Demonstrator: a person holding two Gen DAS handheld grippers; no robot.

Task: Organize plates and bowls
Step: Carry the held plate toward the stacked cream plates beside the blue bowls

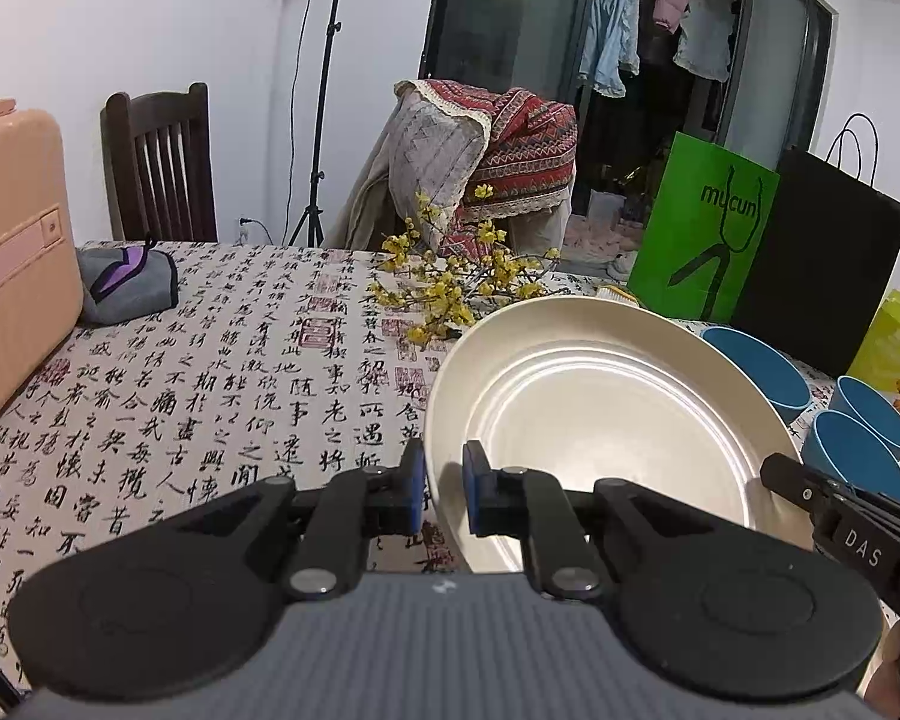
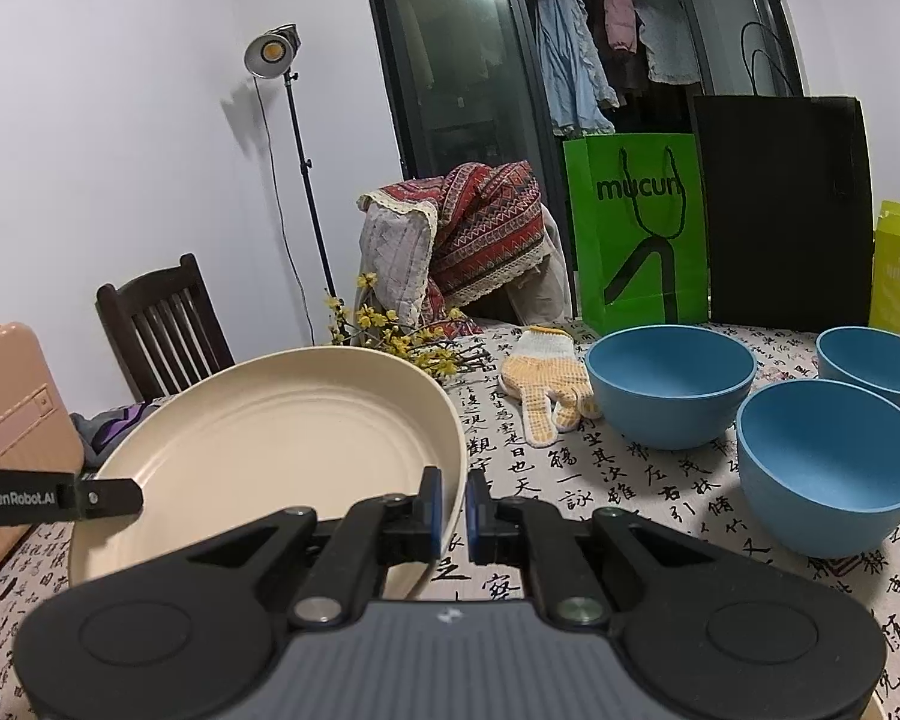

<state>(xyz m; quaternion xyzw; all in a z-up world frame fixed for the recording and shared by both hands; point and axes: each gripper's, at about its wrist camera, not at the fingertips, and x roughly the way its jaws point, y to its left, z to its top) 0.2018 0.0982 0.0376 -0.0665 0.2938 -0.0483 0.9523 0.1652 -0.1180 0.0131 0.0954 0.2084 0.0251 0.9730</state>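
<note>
A large cream plate point(image 1: 600, 396) point(image 2: 282, 438) hangs tilted above the calligraphy tablecloth, gripped from both sides. My left gripper point(image 1: 444, 480) is shut on its left rim, one blue pad under the edge and one inside. My right gripper point(image 2: 455, 507) is shut on the opposite rim. Each gripper shows in the other's view, the right gripper point(image 1: 780, 471) at the plate's far edge and the left gripper point(image 2: 108, 495) likewise. Three blue bowls point(image 2: 669, 384) point(image 2: 831, 462) point(image 2: 876, 360) stand upright on the table to the right of the plate.
A knitted work glove point(image 2: 546, 384) lies between plate and bowls. A yellow flower branch point(image 1: 450, 282) lies behind the plate. A green bag point(image 2: 636, 228) and a black bag point(image 2: 780, 210) stand at the back. A pink suitcase point(image 1: 12, 264) and a grey pouch point(image 1: 129, 282) sit at the left.
</note>
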